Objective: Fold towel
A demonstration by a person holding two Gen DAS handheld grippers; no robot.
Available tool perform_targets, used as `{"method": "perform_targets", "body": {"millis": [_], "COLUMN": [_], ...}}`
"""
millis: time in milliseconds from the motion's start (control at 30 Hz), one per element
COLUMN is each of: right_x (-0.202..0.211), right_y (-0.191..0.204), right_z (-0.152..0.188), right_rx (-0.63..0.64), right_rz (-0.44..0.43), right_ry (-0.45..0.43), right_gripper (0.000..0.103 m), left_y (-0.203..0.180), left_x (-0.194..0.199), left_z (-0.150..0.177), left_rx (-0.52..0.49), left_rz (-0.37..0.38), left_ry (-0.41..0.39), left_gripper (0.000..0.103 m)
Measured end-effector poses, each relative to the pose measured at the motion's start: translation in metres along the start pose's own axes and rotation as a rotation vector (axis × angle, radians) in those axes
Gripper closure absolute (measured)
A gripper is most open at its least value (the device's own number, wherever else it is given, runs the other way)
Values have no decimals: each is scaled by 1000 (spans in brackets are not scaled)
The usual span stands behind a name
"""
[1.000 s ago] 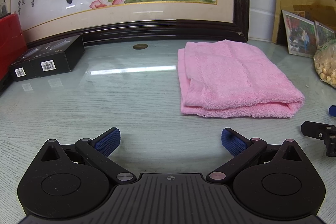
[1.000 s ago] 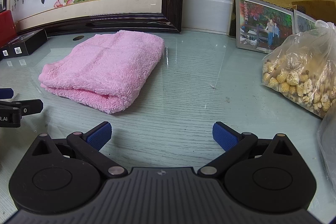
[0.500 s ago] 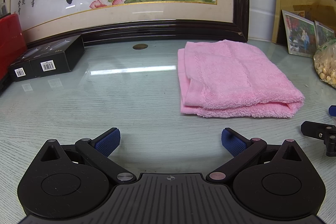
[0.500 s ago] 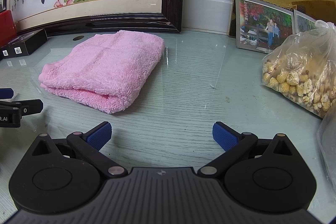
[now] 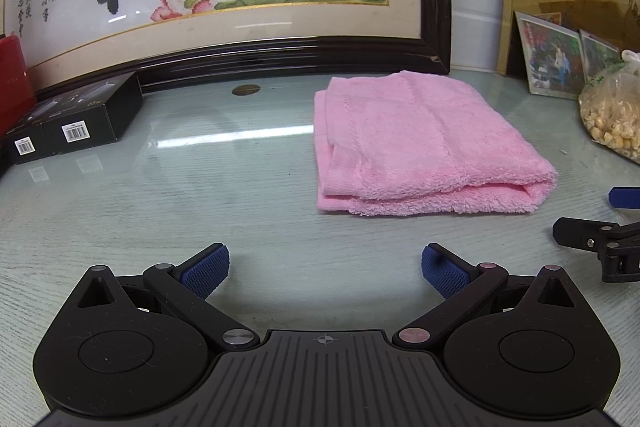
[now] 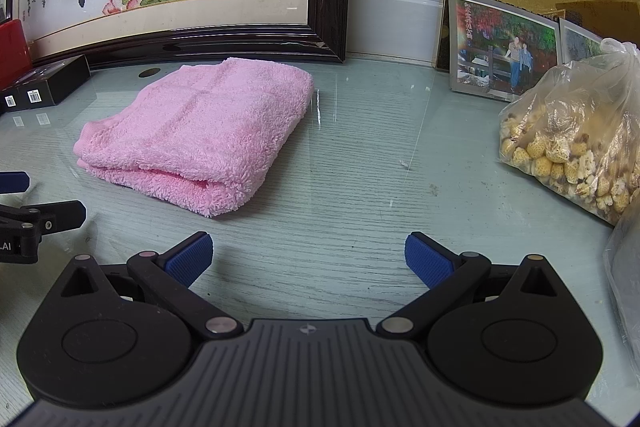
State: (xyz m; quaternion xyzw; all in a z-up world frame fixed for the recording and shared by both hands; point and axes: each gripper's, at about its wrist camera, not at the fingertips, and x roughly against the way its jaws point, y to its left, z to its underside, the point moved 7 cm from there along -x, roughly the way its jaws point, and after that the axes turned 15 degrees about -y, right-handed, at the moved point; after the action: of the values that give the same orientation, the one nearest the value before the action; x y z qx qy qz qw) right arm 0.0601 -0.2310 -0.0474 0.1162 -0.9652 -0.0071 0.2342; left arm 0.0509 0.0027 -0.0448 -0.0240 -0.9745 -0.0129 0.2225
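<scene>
Glass-topped table point(image 5: 160, 195), folded pink towel point(image 5: 420, 147) well ahead of both grippers' spread, empty fingers point(image 5: 206, 269).

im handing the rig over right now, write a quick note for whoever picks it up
Left gripper: jaws open, holding nothing, low over the glass table.
Right gripper: jaws open, holding nothing, to the right of the left one.
Pink towel: lying ahead of both grippers, already folded into a thick, layered rectangle, touched by neither.
Done: the folds appear complete.
Left: probably nothing, at most tidy the edges.
</scene>
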Motion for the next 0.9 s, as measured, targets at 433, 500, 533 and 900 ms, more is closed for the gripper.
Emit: {"method": "perform_targets", "body": {"millis": [433, 500, 533, 900], "right_x": [0, 0, 0, 0], "right_y": [0, 0, 0, 0], "right_z": [0, 0, 0, 0], "right_rx": [0, 0, 0, 0], "right_rz": [0, 0, 0, 0], "right_ry": [0, 0, 0, 0], "right_gripper": [0, 0, 0, 0], "left_y": [0, 0, -1, -3], "left_x": [1, 1, 1, 2], "left_z": [0, 0, 0, 0], "left_rx": [8, 11, 12, 16], "left_rz": [-8, -14, -16, -28], "left_ry": [0, 0, 0, 0], "left_gripper": [0, 0, 0, 0]}}
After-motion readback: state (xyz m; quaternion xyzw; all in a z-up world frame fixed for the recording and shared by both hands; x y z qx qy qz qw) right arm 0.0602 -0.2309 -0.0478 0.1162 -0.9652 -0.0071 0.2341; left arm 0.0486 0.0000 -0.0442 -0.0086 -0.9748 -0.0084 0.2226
